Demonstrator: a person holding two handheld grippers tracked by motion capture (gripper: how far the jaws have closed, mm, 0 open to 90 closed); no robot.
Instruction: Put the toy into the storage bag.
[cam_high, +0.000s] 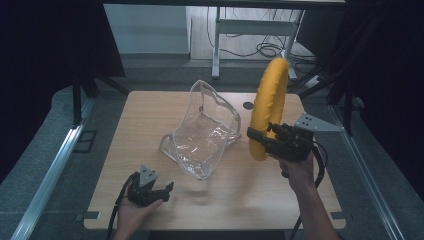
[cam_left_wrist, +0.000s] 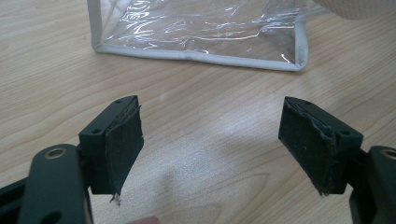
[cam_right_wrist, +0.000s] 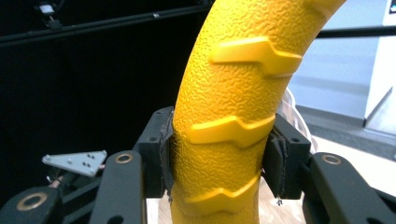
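A big yellow ring (cam_high: 269, 105) with a pebbled, ribbed surface stands on edge above the right half of the table. My right gripper (cam_high: 258, 138) is shut on its lower part; in the right gripper view both pads press the yellow ring (cam_right_wrist: 224, 135) from either side. A clear plastic pouch (cam_high: 204, 131) with grey piping stands slumped and open-topped at the table's middle. My left gripper (cam_high: 167, 190) rests near the front left edge, jaws wide open with nothing between them. In the left gripper view the clear pouch (cam_left_wrist: 201, 32) lies a short way beyond the open left gripper (cam_left_wrist: 219, 144).
The wooden table (cam_high: 150, 115) has a round cable hole (cam_high: 248, 105) at its back edge, near the ring. Metal rails run along both sides on the floor. A white frame with cables stands behind the table.
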